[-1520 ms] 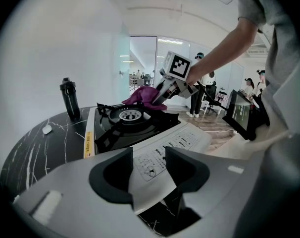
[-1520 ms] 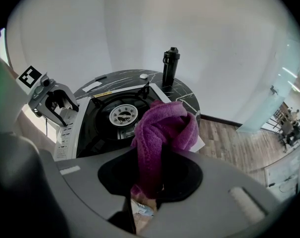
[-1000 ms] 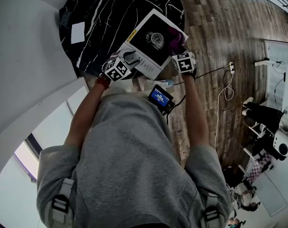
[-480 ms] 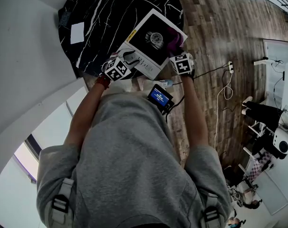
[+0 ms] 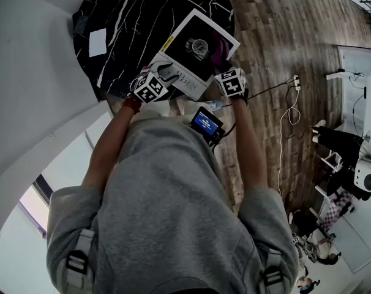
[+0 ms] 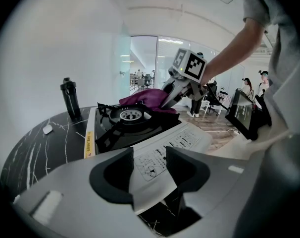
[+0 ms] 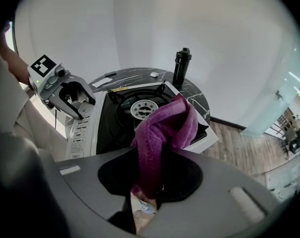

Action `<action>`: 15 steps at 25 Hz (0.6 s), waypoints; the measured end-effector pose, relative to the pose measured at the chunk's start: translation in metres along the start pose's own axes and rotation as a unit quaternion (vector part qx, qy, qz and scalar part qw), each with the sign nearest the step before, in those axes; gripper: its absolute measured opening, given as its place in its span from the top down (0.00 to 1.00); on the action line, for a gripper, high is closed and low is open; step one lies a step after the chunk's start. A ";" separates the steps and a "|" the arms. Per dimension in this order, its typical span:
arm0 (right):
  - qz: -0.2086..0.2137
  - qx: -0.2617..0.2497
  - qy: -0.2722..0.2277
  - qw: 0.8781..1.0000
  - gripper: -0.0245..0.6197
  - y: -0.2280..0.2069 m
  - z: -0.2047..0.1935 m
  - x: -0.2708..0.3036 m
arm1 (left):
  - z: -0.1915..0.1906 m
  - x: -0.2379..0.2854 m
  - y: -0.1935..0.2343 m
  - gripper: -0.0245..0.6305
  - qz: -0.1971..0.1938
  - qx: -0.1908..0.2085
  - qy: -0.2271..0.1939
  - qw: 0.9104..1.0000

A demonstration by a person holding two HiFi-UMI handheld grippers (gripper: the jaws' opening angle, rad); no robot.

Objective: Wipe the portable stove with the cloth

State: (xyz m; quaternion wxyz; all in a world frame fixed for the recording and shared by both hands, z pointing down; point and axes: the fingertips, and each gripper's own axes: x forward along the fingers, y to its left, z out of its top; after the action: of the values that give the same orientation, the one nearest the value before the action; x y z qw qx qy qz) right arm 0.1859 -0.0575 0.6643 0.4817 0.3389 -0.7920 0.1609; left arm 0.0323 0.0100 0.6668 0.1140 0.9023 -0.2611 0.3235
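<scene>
The portable stove, black top with a white front panel, sits at the near edge of a round black marble table. My left gripper is shut on the stove's white front corner, one pad on each side of the panel. My right gripper is shut on a purple cloth. The cloth hangs over the stove's right side beside the burner. In the left gripper view the right gripper presses the cloth onto the stove's far edge.
A black bottle stands on the table behind the stove. A white paper and a small white object lie on the marble. A small screen hangs at the person's chest. Cables trail across the wood floor.
My right gripper has slid a little to the left along the stove's right edge, taking the cloth with it. My left gripper has kept still on the stove's corner.
</scene>
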 end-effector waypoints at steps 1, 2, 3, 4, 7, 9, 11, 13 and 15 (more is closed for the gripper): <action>0.000 0.000 0.001 1.000 0.80 0.001 -0.001 0.000 | 0.000 0.000 0.000 0.66 0.000 0.000 0.000 1.000; 0.002 -0.001 0.000 1.000 0.80 0.003 -0.002 0.001 | 0.000 0.000 0.000 0.66 0.000 0.000 0.001 1.000; 0.005 -0.002 -0.001 1.000 0.80 0.004 -0.003 0.003 | 0.000 0.001 0.001 0.66 0.001 0.000 0.001 1.000; 0.008 -0.003 -0.003 1.000 0.80 0.006 -0.004 0.004 | 0.000 0.001 0.001 0.66 0.001 0.000 0.001 1.000; 0.015 -0.006 -0.002 1.000 0.80 0.012 -0.005 0.001 | 0.000 0.002 0.001 0.65 0.003 -0.003 0.003 1.000; 0.017 -0.007 0.002 1.000 0.80 0.016 -0.004 -0.003 | -0.001 0.002 0.001 0.65 0.003 -0.003 0.002 1.000; 0.019 -0.009 0.003 1.000 0.80 0.020 -0.003 -0.003 | -0.001 0.002 0.002 0.65 0.003 -0.002 0.002 1.000; 0.024 -0.012 0.004 1.000 0.80 0.023 -0.005 -0.002 | -0.001 0.002 0.002 0.65 0.003 -0.003 0.003 1.000; 0.028 -0.016 0.002 0.999 0.80 0.026 -0.006 -0.001 | -0.001 0.002 0.003 0.65 0.003 -0.002 0.003 1.000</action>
State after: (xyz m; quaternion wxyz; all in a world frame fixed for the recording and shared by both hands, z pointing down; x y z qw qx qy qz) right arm 0.1721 -0.0347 0.6684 0.4842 0.3084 -0.8025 0.1628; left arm 0.0316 0.0075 0.6686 0.1158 0.9003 -0.2645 0.3258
